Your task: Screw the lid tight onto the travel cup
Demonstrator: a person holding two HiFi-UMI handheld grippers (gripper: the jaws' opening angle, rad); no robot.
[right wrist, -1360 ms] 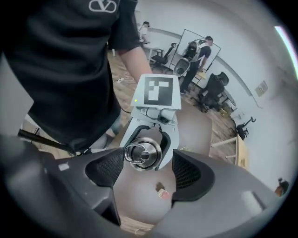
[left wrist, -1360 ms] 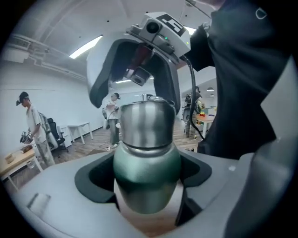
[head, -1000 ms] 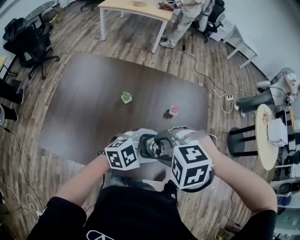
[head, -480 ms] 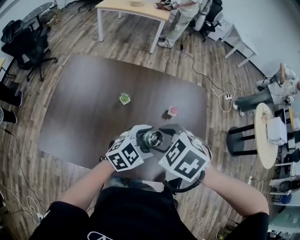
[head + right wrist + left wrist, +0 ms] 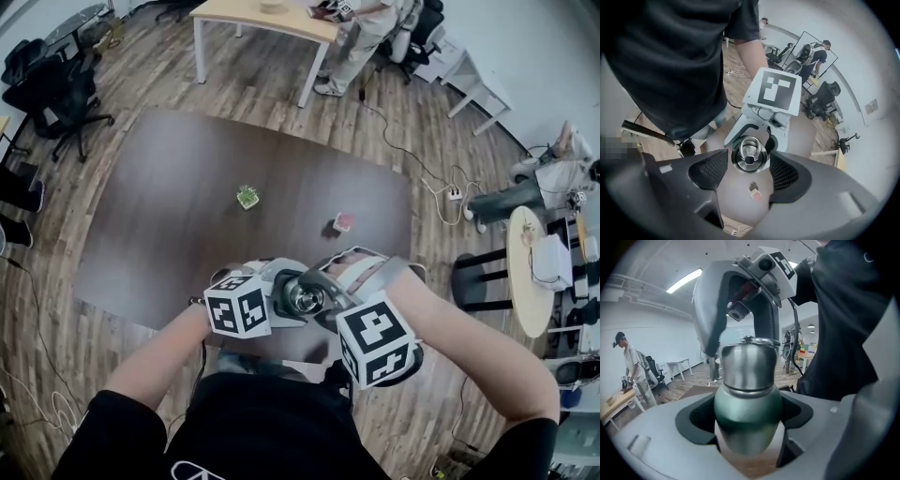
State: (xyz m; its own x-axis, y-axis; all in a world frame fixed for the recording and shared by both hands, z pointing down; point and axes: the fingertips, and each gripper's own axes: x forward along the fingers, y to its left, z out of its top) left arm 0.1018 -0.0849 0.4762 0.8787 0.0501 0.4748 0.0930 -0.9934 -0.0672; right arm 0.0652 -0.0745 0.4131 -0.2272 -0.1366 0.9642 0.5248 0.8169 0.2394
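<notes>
The travel cup [image 5: 747, 404] has a green body and a steel lid [image 5: 749, 366]. My left gripper [image 5: 747, 437] is shut on the body and holds the cup over the near table edge, in front of the person's chest. In the head view the cup [image 5: 305, 298] shows between both marker cubes. My right gripper [image 5: 747, 171] points down over the lid [image 5: 749, 154]. Its jaws have just been opening: the lid sits between the mesh pads [image 5: 710, 168] with a thin gap on each side.
On the dark table [image 5: 169, 225] stand a small potted plant [image 5: 247, 196] and a small red thing [image 5: 344, 222]. Behind are a light wooden table [image 5: 272, 19], a standing person [image 5: 361, 47], office chairs [image 5: 56, 89] and a round side table [image 5: 530, 272].
The right gripper's marker cube rolled one way around the lid, then back toward where it began. Both grippers and the cup shifted slightly up the picture and returned.
</notes>
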